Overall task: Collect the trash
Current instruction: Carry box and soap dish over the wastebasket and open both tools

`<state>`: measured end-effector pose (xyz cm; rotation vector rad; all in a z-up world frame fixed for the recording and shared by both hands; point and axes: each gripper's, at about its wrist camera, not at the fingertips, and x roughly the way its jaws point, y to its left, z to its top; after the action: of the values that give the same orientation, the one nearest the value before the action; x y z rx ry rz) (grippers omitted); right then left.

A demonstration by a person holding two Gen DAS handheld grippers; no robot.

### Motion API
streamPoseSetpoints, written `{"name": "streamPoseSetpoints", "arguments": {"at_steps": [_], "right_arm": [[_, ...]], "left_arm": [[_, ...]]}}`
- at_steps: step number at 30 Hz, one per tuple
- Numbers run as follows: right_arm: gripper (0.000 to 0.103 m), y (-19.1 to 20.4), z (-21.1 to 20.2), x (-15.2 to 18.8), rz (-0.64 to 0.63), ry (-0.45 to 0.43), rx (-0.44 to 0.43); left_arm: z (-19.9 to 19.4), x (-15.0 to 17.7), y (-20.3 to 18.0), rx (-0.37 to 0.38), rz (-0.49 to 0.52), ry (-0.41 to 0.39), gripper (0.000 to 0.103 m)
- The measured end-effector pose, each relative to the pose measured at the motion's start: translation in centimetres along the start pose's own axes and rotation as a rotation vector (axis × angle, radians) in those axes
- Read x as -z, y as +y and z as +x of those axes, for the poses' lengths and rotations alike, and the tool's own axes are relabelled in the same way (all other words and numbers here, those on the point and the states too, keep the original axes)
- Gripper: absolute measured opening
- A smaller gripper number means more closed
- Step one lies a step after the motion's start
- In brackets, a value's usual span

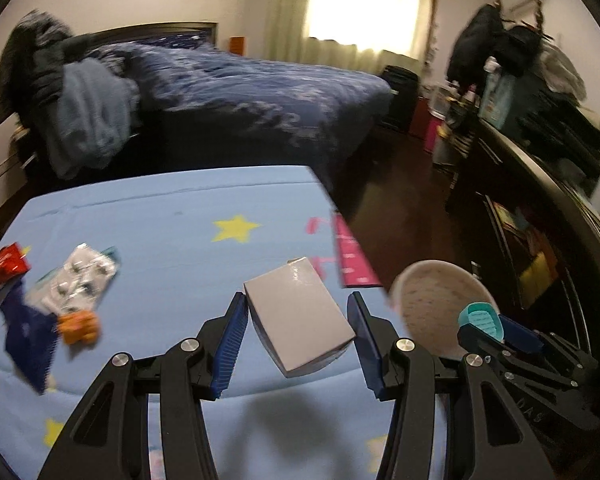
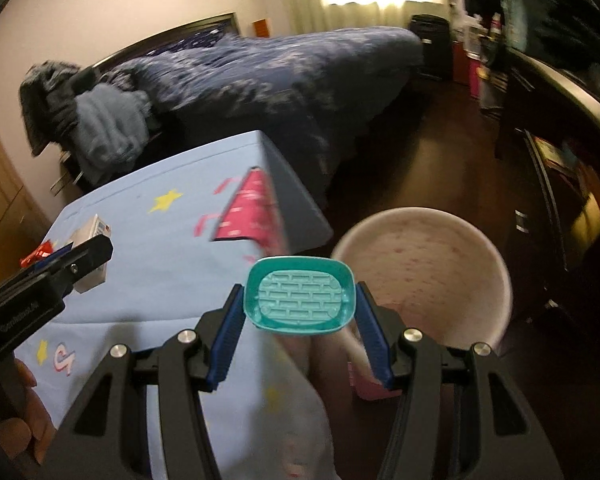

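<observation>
Both tools carry trash: the left gripper [image 1: 298,330] has its blue pads clamped on a small white box [image 1: 298,318], and the right gripper [image 2: 300,322] is clamped across the short sides of a teal plastic tray [image 2: 300,300]. That box is plain, smooth-faced cardboard, held tilted above the near edge of the blue star-print table cover [image 1: 172,216]; it looks light and hollow, so a hard squeeze could dent it, and the flat side walls are the sound place to hold. In the right wrist view the tray is a shallow, rounded rectangle with a brick-like raised pattern inside; it looks stiff, light and a little slippery, best held by its rim as now. It hangs just off the cover's right corner, near the pale speckled bin [image 2: 424,276] that stands on the dark floor below. Toward the cover's left edge more trash lies waiting: a silver blister pack [image 1: 80,280], a red wrapper [image 1: 2,270], a dark blue wrapper [image 1: 28,336] and an orange scrap [image 1: 78,326]. Beyond the far edge stands a bed with a dark blue quilt [image 1: 240,84]
</observation>
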<state>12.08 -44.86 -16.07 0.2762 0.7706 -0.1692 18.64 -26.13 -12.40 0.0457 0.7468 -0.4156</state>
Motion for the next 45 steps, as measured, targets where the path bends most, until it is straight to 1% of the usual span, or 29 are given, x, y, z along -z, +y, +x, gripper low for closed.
{"name": "streamPoseSetpoints", "arguments": {"at_steps": [8, 17, 25, 29, 36, 39, 45], "right_arm": [[0.055, -5.7, -0.7, 0.3, 0.104, -0.027, 0.069], [0.055, -10.1, -0.2, 0.5, 0.181, -0.044, 0.135], [0.055, -13.1, 1.7, 0.8, 0.227, -0.033, 0.177], [0.055, -14.0, 3.2, 1.0, 0.239, -0.011, 0.187], [0.055, -14.5, 5.3, 1.6, 0.232, 0.026, 0.194], [0.055, -14.8, 5.8, 1.8, 0.234, 0.032, 0.198], [0.055, -15.2, 6.4, 1.7, 0.235, 0.035, 0.208]], "left_arm": [[2.5, -1.3, -5.8, 0.082, 0.083, 0.021, 0.051], [5.7, -2.0, -11.1, 0.139, 0.150, 0.066, 0.051], [8.7, -2.6, -14.2, 0.142, 0.199, 0.092, 0.051], [10.3, -2.7, -15.4, 0.132, 0.218, 0.109, 0.051], [12.9, -2.5, -16.5, 0.117, 0.218, 0.158, 0.052], [14.1, -2.5, -16.9, 0.116, 0.217, 0.188, 0.052], [15.4, -2.3, -17.4, 0.107, 0.220, 0.220, 0.052]]}}
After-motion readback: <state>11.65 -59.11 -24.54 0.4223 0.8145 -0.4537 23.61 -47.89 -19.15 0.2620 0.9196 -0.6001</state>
